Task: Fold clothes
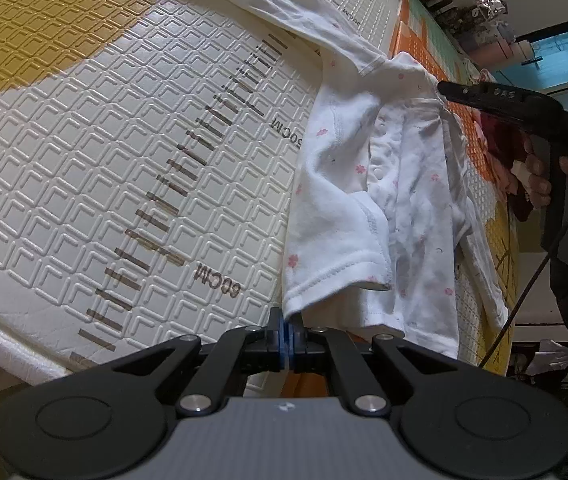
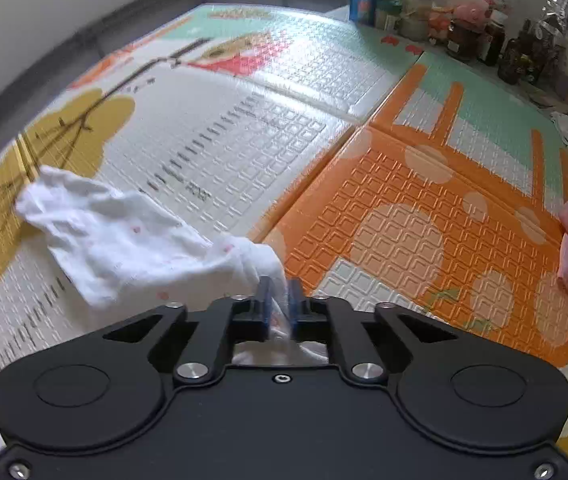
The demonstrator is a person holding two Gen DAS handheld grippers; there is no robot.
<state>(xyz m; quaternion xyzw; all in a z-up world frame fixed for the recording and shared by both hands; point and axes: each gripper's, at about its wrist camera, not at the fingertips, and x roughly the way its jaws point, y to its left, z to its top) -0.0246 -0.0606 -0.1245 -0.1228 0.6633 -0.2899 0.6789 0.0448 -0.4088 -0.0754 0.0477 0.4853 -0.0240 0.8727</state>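
Garment: small white garment point(image 1: 368, 200) with a pink flower print and a row of snaps, held up off the play mat point(image 1: 123, 140); one sleeve trails away across the mat toward its yellow patch.
Left gripper point(image 1: 287, 334): jaws fully closed, pinching the lower hem corner of the garment, seen in its own wrist view.
Right gripper point(image 2: 279, 306): jaws slightly apart with white cloth bunched between them. Whether the pads press on the cloth I cannot tell from this blurred view. From the left wrist view its tip sits at the far upper edge of the garment.
Hold geometry: two ends of the garment taken up, cloth hanging slack between, so the body can be shaken out and laid flat; judged, not seen.
Task stage: early. No fold lines visible; cloth crumpled and partly doubled over itself.
Risk: the right hold looks loose, and the cloth could slip out there.
Surroundings: bottles and jars point(image 2: 464, 20) along the far edge of the mat, well apart from the garment.
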